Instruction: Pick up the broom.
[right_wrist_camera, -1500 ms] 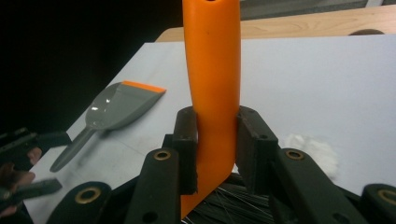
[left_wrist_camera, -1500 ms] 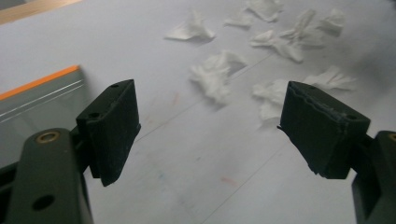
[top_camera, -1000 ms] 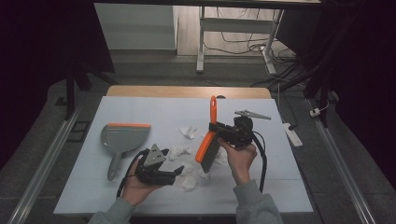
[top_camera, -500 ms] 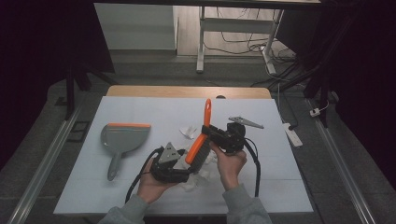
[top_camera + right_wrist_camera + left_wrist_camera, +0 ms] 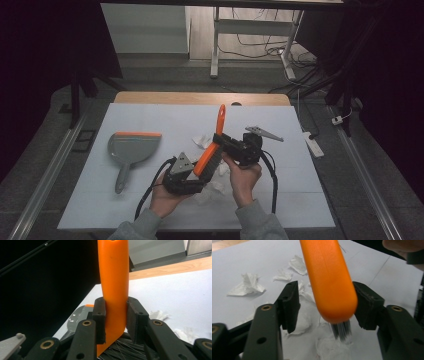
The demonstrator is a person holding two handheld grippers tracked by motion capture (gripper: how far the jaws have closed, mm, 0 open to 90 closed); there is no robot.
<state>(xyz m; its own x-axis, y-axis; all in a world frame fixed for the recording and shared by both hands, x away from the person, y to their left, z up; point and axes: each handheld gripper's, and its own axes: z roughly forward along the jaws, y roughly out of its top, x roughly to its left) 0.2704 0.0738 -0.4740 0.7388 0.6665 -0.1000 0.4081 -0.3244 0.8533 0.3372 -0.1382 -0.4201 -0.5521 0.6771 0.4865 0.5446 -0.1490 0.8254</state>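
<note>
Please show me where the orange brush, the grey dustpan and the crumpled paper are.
brush (image 5: 220, 116), high view, on its orange handle.
dustpan (image 5: 131, 148), high view, on its grey pan.
crumpled paper (image 5: 249, 284), left gripper view, on one white scrap.

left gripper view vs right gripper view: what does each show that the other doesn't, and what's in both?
Left gripper view: the left gripper with its jaws closing in on the brush head, a gap remaining beside the left jaw, above a cluster of crumpled white paper scraps.

Right gripper view: the right gripper with its jaws clamped on the handle, and the grey plastic dustpan with an orange edge.

Both: the orange plastic hand brush with dark bristles and the white table surface.
</note>
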